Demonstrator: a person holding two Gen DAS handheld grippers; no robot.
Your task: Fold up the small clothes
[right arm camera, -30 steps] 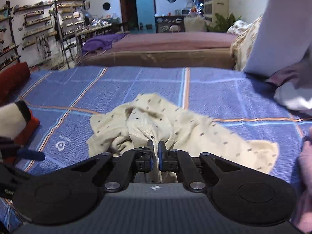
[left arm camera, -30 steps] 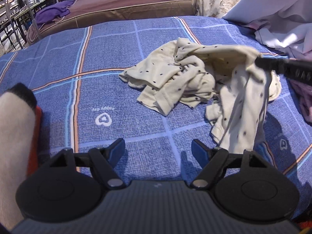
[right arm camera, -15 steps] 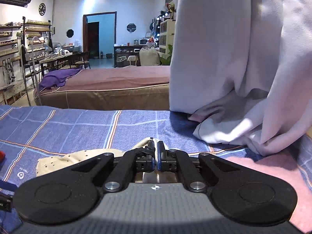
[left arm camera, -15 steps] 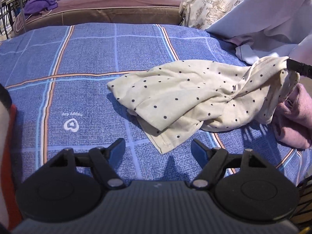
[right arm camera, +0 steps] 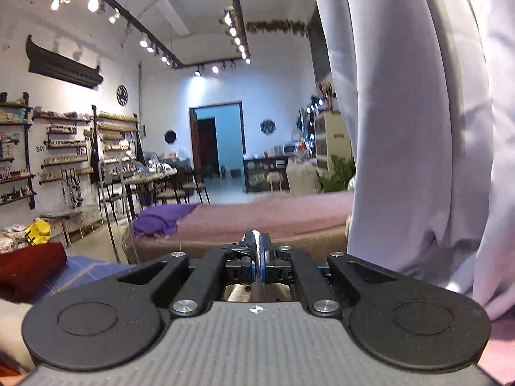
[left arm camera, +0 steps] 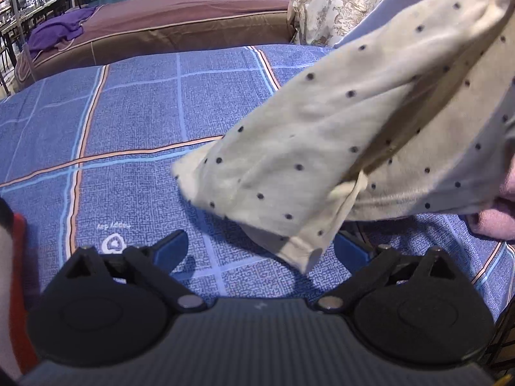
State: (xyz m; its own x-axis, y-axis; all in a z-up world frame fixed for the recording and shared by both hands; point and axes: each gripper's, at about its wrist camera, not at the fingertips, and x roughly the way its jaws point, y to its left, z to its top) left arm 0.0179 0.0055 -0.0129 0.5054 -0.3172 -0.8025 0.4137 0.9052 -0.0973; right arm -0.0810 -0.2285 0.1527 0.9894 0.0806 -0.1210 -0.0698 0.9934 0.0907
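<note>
Blue checked bedspread (left arm camera: pixel 135 122) only in left view; shop shelves (right arm camera: pixel 61 154) and doorway (right arm camera: pixel 215 141) only in right. Cream dotted garment (left arm camera: pixel 322 148) lifted, hanging from 2 o'clock toward 6. Left gripper (left arm camera: pixel 260 251) spread wide, low over bedspread. Right gripper (right arm camera: pixel 258 257) raised level, pinching cream cloth.

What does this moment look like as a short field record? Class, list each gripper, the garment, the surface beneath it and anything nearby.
left gripper: open, holding nothing, low over the bedspread
right gripper: shut on the dotted garment, pointing out across the room
dotted garment: cream with dark dots, hanging aslant, hem dangling just ahead of the left gripper
bedspread: blue with orange and pale lines
pink cloth: at the right edge, under the garment
</note>
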